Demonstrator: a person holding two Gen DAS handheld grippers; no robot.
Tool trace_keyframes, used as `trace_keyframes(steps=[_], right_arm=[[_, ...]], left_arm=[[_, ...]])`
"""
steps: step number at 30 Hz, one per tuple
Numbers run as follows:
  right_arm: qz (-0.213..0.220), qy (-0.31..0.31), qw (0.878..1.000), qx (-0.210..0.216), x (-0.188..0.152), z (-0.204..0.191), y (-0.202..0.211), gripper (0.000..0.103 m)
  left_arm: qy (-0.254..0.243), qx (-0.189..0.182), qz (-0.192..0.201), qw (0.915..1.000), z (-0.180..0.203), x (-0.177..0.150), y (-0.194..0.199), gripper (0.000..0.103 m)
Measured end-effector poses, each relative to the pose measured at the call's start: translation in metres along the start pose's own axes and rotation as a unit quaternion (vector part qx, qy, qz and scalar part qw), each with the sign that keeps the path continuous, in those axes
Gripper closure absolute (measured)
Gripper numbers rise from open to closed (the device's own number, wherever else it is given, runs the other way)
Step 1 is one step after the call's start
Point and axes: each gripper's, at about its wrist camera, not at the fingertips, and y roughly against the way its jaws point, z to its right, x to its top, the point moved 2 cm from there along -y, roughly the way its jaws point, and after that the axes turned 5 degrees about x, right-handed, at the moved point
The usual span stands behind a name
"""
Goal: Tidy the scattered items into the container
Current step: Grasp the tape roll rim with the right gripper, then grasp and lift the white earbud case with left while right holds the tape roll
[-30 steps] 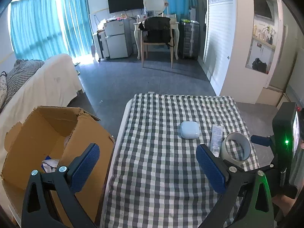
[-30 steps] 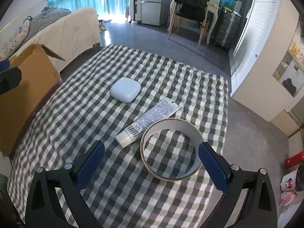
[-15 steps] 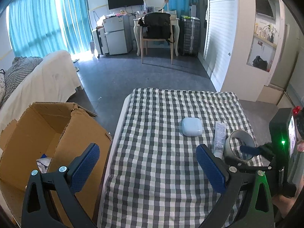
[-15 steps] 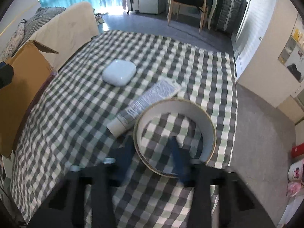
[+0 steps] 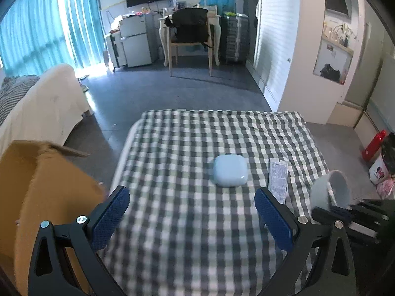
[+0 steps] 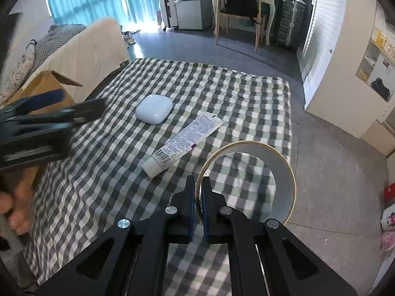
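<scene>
My right gripper (image 6: 197,197) is shut on the near rim of a wide tape roll (image 6: 284,170) and holds it lifted above the checkered table (image 6: 103,162); the roll also shows in the left wrist view (image 5: 330,190). A white tube (image 6: 184,143) and a pale blue earbud case (image 6: 153,108) lie on the cloth. My left gripper (image 5: 191,212) is open and empty over the table's near left part, the case (image 5: 230,170) ahead of it. The cardboard box (image 5: 37,185) stands left of the table.
A cream sofa (image 6: 81,54) lies beyond the box. A chair and desk (image 5: 191,34), a small fridge (image 5: 135,42) and a white wall unit (image 5: 296,49) stand at the far side. Bags (image 5: 382,167) sit on the floor at the right.
My right gripper has closed on the tape roll's rim and lifted it off the cloth. My left gripper has swung right, from over the box toward the table.
</scene>
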Motion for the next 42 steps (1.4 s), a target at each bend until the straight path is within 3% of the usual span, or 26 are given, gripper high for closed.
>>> trace_keyframes(steps=[3,7,9,17,20,25,31,42], right_arm=[[0.011,-0.005,1.0,-0.004,-0.002,0.005,0.011,0.098],[0.022,-0.014,1.0,-0.007,-0.003,0.01,0.02,0.098],[0.025,-0.018,1.0,-0.007,-0.003,0.012,0.022,0.098],[0.03,-0.029,0.999,-0.005,-0.003,0.017,0.024,0.098],[0.03,-0.031,0.999,-0.005,-0.003,0.018,0.023,0.098],[0.03,-0.032,0.999,-0.004,-0.002,0.017,0.023,0.098],[0.044,-0.03,0.999,-0.004,0.003,0.008,0.033,0.098],[0.076,-0.006,0.997,0.007,0.016,-0.042,0.062,0.098]], left_arm=[[-0.012,-0.003,-0.01,0.9999,0.015,0.005,-0.021,0.0],[-0.01,-0.015,-0.038,0.9991,0.027,0.007,-0.047,0.016],[-0.014,-0.015,-0.044,0.9988,0.032,0.008,-0.056,0.019],[-0.023,-0.021,-0.062,0.9976,0.046,0.004,-0.082,0.022],[-0.02,-0.032,-0.06,0.9975,0.046,0.002,-0.082,0.053],[-0.017,-0.034,-0.067,0.9971,0.041,0.001,-0.078,0.053],[-0.004,-0.027,-0.048,0.9984,0.024,0.005,-0.057,0.053],[0.041,-0.012,-0.001,0.9991,-0.043,-0.006,0.038,0.053]])
